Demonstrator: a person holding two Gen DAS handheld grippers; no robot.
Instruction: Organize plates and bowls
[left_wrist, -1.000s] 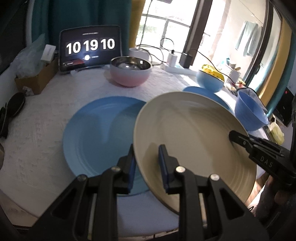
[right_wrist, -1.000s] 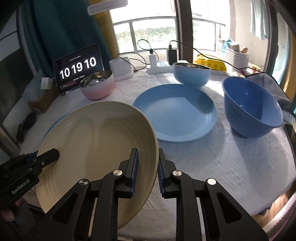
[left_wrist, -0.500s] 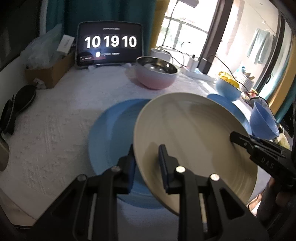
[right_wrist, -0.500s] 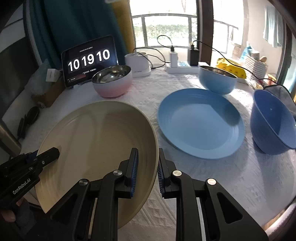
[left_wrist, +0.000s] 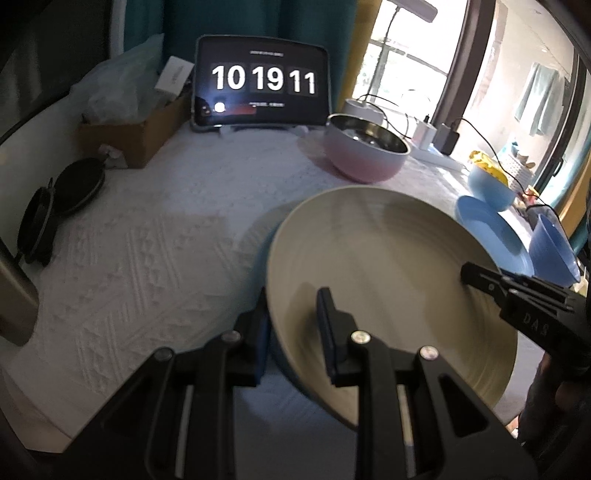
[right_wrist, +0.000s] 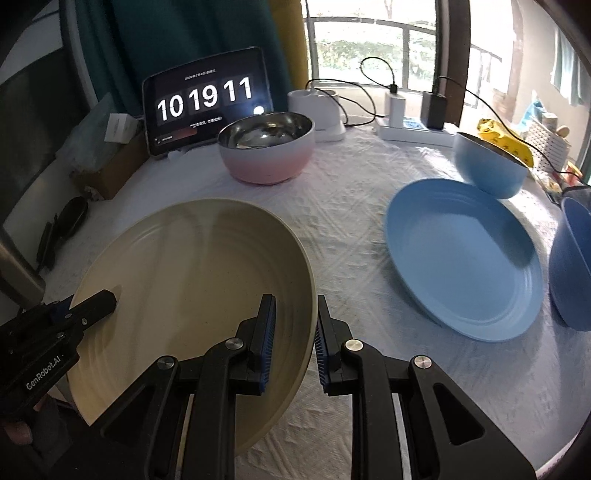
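Three plates show: one round cream plate (right_wrist: 192, 295) with faint concentric ridges, a matching blue plate (right_wrist: 461, 258) lying flat on the bench (right_wrist: 351, 206), and the blue edge of a third plate (left_wrist: 263, 251) peeking out just under the cream one. Three bowls stand behind: a steel-lined pink bowl (right_wrist: 266, 151), a light blue bowl (right_wrist: 487, 166) touching the blue plate's far rim, and a deeper blue bowl (right_wrist: 570, 266) at the right edge. The left hand-held gripper (left_wrist: 291, 325) is clamped on the cream plate's left rim, the right hand-held gripper (right_wrist: 293, 332) on its right rim, holding it tilted above the white knitted cloth. A tablet clock (right_wrist: 207, 99), chargers and cables line the back.
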